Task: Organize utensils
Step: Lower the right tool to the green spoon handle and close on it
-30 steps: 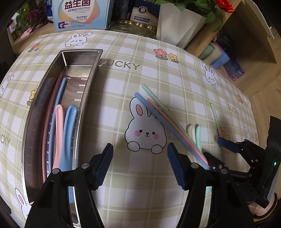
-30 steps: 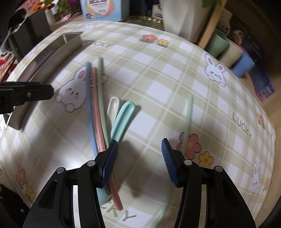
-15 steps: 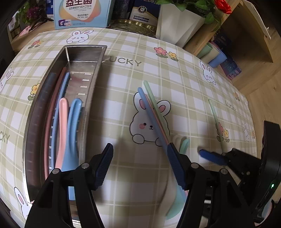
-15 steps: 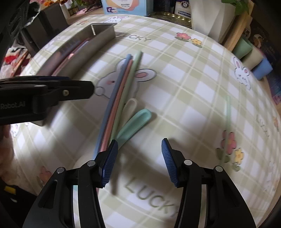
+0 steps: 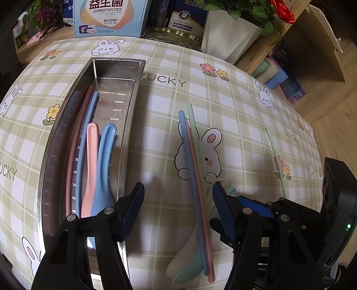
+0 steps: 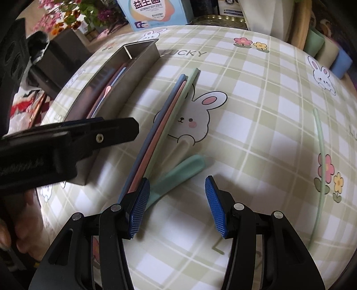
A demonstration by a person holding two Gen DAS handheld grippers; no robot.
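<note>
A steel tray [image 5: 131, 125] on the left holds pink and blue chopsticks, a pink spoon [image 5: 90, 160] and a blue spoon [image 5: 104, 169]. On the cloth, blue, pink and green chopsticks [image 5: 196, 178] lie side by side. A teal spoon [image 6: 185, 169] and a white spoon [image 5: 176, 263] lie partly under them. My left gripper [image 5: 178, 185] is open over bare cloth between the tray and the chopsticks. My right gripper [image 6: 177, 178] is open over the teal spoon's handle, and its left finger [image 6: 138, 205] is at the chopsticks' near ends. A lone green chopstick [image 6: 321, 156] lies to the right.
At the table's far edge stand a blue printed box [image 5: 109, 17], a gold tin [image 5: 171, 38] and a white plant pot [image 5: 229, 38]. Pastel cups [image 6: 328, 51] sit on a shelf to the right. A hand [image 6: 20, 225] holds the left gripper [image 6: 89, 133].
The right gripper moved left, up to the chopsticks and spoons. The near ends of the three chopsticks and the spoons swung toward the tray. The left gripper stayed put.
</note>
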